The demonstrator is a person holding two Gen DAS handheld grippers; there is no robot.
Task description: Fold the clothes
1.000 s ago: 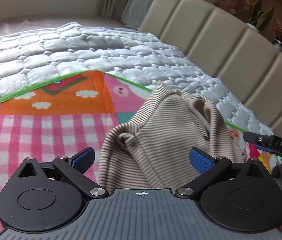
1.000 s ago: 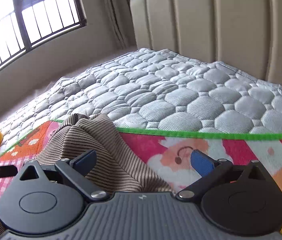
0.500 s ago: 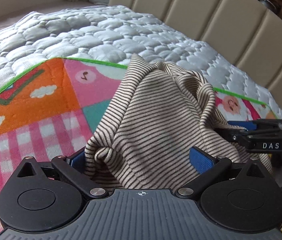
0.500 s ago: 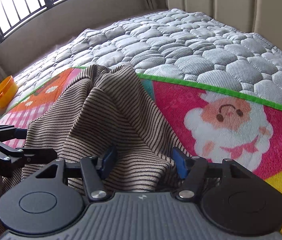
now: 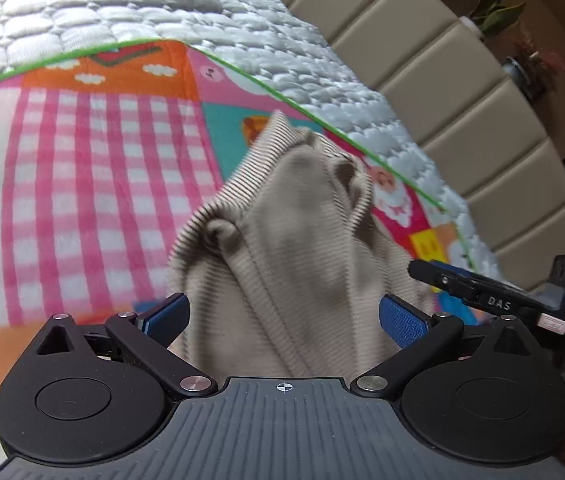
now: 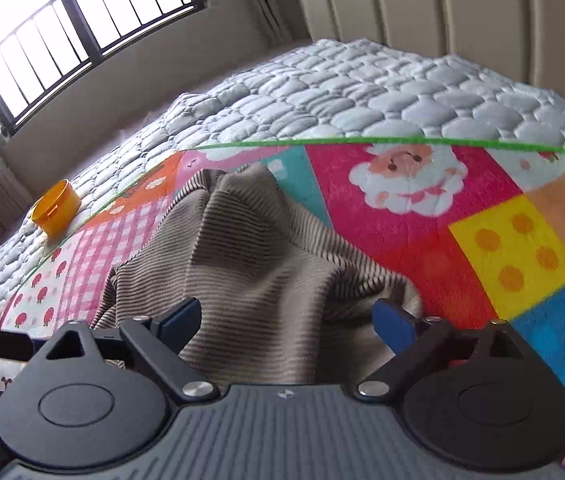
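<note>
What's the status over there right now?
Left gripper open. Right gripper open, jaws just widened. Striped garment bunched between both, unfolded. Nothing blocking.

A colourful patchwork cartoon play mat (image 6: 482, 216) with a green edge lies on a grey quilted mattress (image 6: 342, 92). An orange round plastic tub (image 6: 55, 208) sits near the mat's far corner, a beige padded headboard (image 5: 462, 92) behind.

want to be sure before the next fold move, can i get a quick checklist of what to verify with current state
1. Left tongs open around the striped garment, pads not pressing: ok.
2. Right tongs just opened wide, cloth between them but not pinched: ok.
3. Garment spread flat: not ok, it is bunched and creased.
4. Garment on the colourful mat: ok.
5. Orange container apart from the garment: ok.
6. Which edge or corner lies under each pair of tongs: cannot tell.
</note>
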